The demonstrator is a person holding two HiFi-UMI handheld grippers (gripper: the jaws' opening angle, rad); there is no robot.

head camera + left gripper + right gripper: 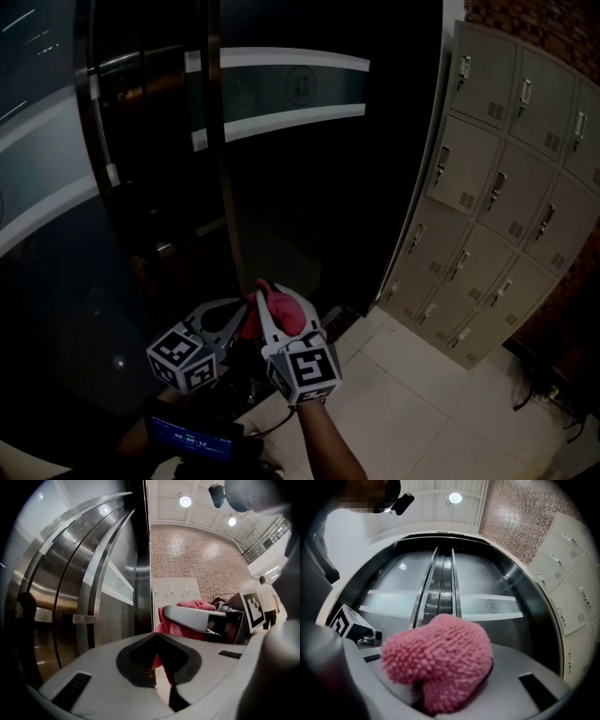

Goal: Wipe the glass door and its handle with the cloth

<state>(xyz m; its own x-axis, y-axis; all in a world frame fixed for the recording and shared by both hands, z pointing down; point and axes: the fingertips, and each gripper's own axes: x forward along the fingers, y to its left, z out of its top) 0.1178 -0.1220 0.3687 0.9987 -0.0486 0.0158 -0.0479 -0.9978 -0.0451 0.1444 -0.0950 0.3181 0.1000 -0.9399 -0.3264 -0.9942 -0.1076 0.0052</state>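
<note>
The dark glass door [309, 187] with a frosted band stands ahead, and its tall steel handle [214, 141] runs vertically left of centre. Low in the head view my right gripper [267, 305] is shut on a fluffy pink cloth [284, 311], short of the glass. In the right gripper view the cloth [438, 663] bulges out of the jaws of the right gripper [440, 686] and faces the door [487, 588]. My left gripper [239, 317] sits just to its left, jaws together and holding nothing. From the left gripper [157, 657] I see the handle [140, 573] and the cloth [187, 607].
Grey lockers [506, 187] line the wall to the right of the door, above a pale tile floor [403, 394]. A small device with a blue screen [192, 439] hangs at the bottom. A person [267, 602] stands far off in the left gripper view.
</note>
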